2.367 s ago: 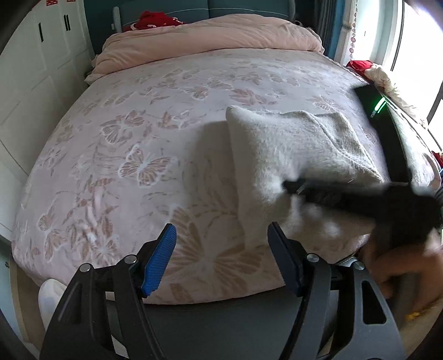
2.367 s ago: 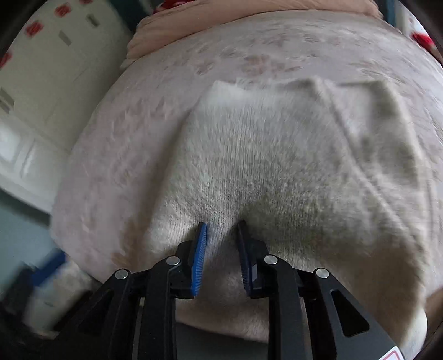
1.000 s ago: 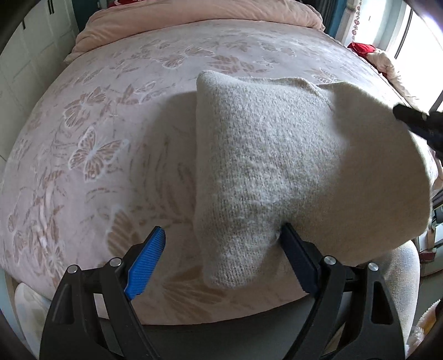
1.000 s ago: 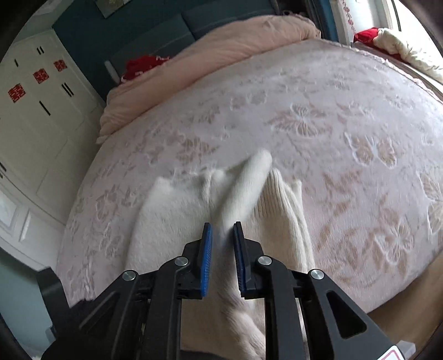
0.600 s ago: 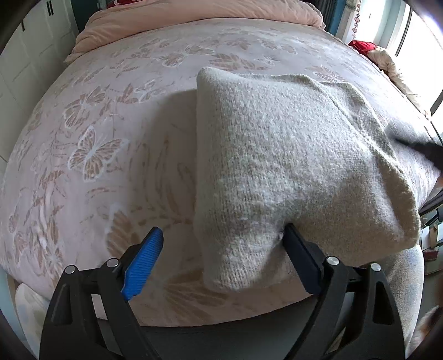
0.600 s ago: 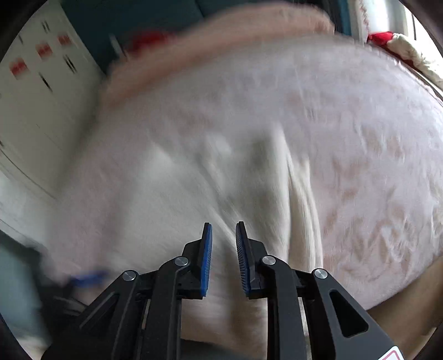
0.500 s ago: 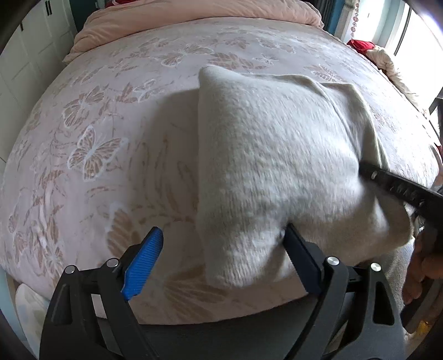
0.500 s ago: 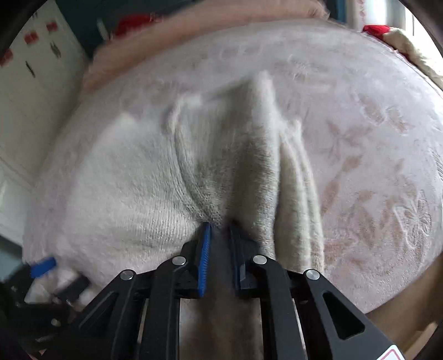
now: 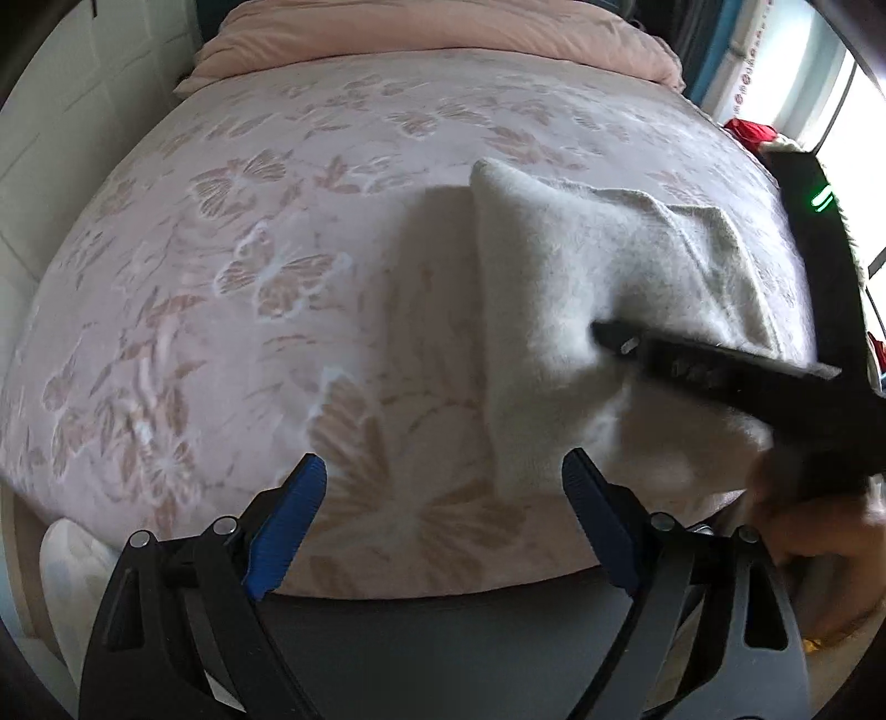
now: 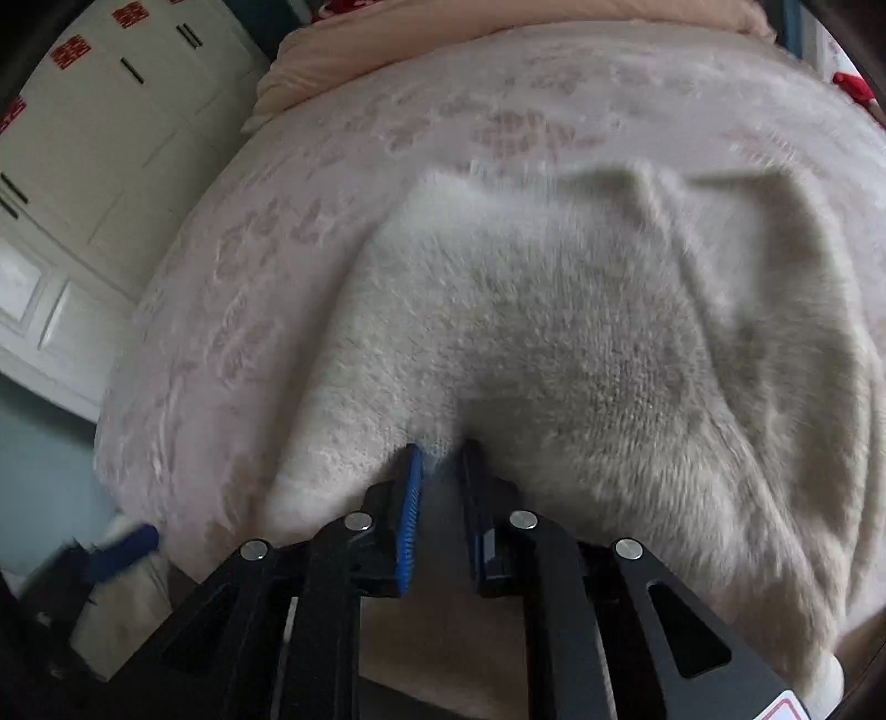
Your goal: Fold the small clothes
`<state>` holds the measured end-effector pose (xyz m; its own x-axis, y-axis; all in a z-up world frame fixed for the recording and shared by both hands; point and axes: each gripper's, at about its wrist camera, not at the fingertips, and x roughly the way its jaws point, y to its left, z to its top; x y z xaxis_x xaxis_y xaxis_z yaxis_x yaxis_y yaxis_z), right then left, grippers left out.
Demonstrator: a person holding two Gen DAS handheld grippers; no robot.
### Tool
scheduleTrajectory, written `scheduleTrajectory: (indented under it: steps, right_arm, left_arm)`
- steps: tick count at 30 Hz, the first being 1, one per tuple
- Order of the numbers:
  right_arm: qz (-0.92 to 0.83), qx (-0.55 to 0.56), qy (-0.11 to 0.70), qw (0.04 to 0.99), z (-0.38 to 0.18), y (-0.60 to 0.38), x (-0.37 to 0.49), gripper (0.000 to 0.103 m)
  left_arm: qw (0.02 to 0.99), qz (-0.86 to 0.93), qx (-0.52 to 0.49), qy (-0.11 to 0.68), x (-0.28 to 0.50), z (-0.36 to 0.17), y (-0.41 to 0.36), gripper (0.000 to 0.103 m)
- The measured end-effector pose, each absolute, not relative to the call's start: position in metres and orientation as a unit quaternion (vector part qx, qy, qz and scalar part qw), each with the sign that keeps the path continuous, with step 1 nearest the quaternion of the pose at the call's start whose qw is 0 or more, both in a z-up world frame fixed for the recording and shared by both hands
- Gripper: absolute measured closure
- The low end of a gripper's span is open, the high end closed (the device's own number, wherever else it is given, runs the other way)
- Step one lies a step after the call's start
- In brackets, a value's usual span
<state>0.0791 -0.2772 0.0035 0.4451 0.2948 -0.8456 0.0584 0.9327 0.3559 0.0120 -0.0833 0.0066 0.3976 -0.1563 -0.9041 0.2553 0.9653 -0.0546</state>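
Note:
A cream knit sweater (image 9: 559, 266) lies folded on the pink butterfly bedspread (image 9: 266, 288), right of centre near the front edge. My left gripper (image 9: 443, 493) hangs open over the bedspread just left of the sweater's near corner, nothing between its pads. My right gripper (image 10: 443, 468) presses down on the sweater (image 10: 554, 343) near its front edge. A puckered fold of knit sits between its pads while the jaws are opening. In the left wrist view the right gripper (image 9: 609, 335) reaches in from the right, held by a person's hand (image 9: 803, 526).
A rolled pink quilt (image 9: 443, 27) lies across the head of the bed. White wardrobe doors (image 10: 83, 138) stand to the left. A window (image 9: 853, 111) and red cloth (image 9: 750, 130) are at the right. The bed's front edge runs just below both grippers.
The right gripper carried the sweater's right side over to the left and came down onto the folded pile. The left gripper drew back and left, off the sweater's near corner.

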Motion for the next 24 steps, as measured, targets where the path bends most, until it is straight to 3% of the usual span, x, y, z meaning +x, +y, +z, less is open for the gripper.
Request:
scheduleTrajectory:
  steps: [2,4,5,6,8,12,16,20,24]
  right_arm:
    - [0.082,0.159,0.495,0.85,0.025,-0.276,0.074,0.087]
    - [0.056,0.106,0.508,0.853,0.015,-0.272,0.077,0.087]
    - [0.041,0.084,0.528,0.844,-0.003,-0.272,0.08,0.092]
    - [0.042,0.088,0.544,0.834,-0.026,-0.279,0.082,0.094]
    - [0.045,0.157,0.528,0.833,-0.014,-0.299,0.075,0.095]
    - [-0.001,0.197,0.478,0.856,0.034,-0.336,0.039,0.084]
    - [-0.065,0.203,0.499,0.84,0.015,-0.366,0.0,0.08]
    - [-0.077,0.193,0.525,0.825,-0.022,-0.379,-0.011,0.101]
    - [-0.076,0.187,0.524,0.828,-0.03,-0.383,-0.002,0.102]
  left_arm:
    - [0.837,-0.122,0.042,0.532,0.012,0.009,-0.079,0.018]
    - [0.835,-0.124,0.037,0.534,0.013,0.008,-0.079,0.018]
    - [0.833,-0.126,0.034,0.537,0.015,0.007,-0.081,0.018]
    - [0.832,-0.127,0.031,0.54,0.016,0.006,-0.083,0.018]
    - [0.829,-0.131,0.027,0.542,0.017,0.007,-0.088,0.018]
    - [0.838,-0.141,0.046,0.525,0.013,0.016,-0.097,0.017]
    - [0.831,-0.152,0.048,0.533,0.014,0.011,-0.105,0.016]
    - [0.827,-0.166,0.057,0.535,0.01,0.007,-0.122,0.016]
    - [0.823,-0.176,0.073,0.535,0.007,0.006,-0.138,0.016]
